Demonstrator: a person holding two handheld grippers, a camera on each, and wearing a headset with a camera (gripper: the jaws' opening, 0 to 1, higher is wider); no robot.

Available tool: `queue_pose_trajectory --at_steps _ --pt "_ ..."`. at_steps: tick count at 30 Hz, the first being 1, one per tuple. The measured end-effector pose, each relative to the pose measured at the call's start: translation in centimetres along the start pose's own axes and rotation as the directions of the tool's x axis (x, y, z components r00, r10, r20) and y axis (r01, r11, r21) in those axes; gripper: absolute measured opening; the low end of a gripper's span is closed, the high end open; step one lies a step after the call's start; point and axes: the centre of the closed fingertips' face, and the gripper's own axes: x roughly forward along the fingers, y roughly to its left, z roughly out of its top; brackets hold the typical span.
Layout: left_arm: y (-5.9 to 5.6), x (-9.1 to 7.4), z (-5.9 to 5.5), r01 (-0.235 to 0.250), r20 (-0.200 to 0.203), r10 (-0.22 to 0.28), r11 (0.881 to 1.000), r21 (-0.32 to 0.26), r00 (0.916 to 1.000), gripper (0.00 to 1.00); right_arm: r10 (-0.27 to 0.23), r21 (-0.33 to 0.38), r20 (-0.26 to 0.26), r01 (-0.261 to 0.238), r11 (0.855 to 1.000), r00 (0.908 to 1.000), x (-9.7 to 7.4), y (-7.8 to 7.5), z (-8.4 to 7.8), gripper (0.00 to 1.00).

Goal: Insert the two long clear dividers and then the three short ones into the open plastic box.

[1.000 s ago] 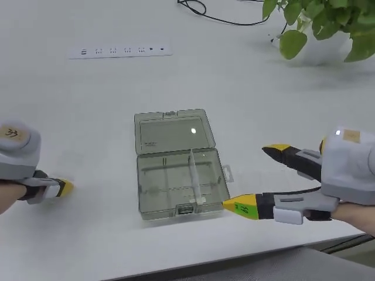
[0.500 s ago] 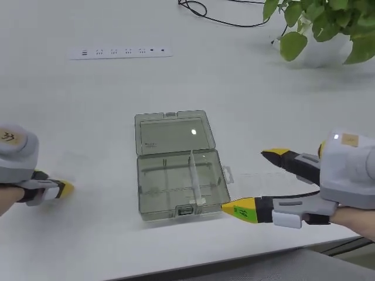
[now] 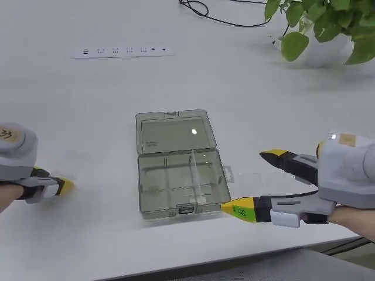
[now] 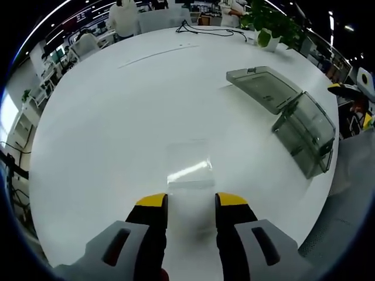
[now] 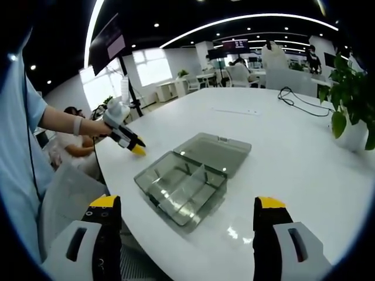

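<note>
Little has changed over the last second. Your right gripper (image 3: 243, 180) has eased a touch nearer you, and the plastic box (image 3: 179, 181) lies where it was, mid-way across the white table (image 3: 88, 111), its lid (image 3: 174, 131) flat on the far side. The right jaws gape wide with nothing in them, and the near tip sits just beside the box's near right corner. Your left gripper (image 4: 190, 202), well left of the box, is parted by a narrow gap and empty, with a clear divider (image 4: 188, 168) flat on the table just ahead of it. One upright divider (image 3: 194, 175) stands in the box, running near to far. Far off lie a power strip (image 3: 122, 51), a black cable (image 3: 196, 8) and a potted plant (image 3: 322, 26).
</note>
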Motion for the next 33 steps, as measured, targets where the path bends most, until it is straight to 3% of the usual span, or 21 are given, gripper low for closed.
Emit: queue_pose_trajectory --at_steps 10,21,24,33 --pt "-0.1 -0.3 0.3 0.013 0.031 -0.012 0.999 -0.04 0.9994 0.3 0.004 0.009 -0.002 -0.004 1.0 1.0 0.4 0.4 -0.1 0.93" --pt "-1.7 -1.3 3.0 0.058 0.127 -0.048 0.996 -0.074 0.9907 0.3 -0.003 0.07 0.019 0.002 0.998 0.9998 0.6 0.4 0.5 0.87" --pt "-2.6 -1.7 4.5 0.094 0.179 -0.076 0.991 -0.095 0.981 0.3 -0.009 0.09 0.025 0.006 0.996 0.9996 0.6 0.4 0.7 0.87" --pt "-6.5 -2.7 8.7 0.166 0.278 -0.143 0.984 -0.063 0.9498 0.3 -0.025 0.165 0.036 0.019 0.986 0.999 1.7 0.1 1.5 0.8"
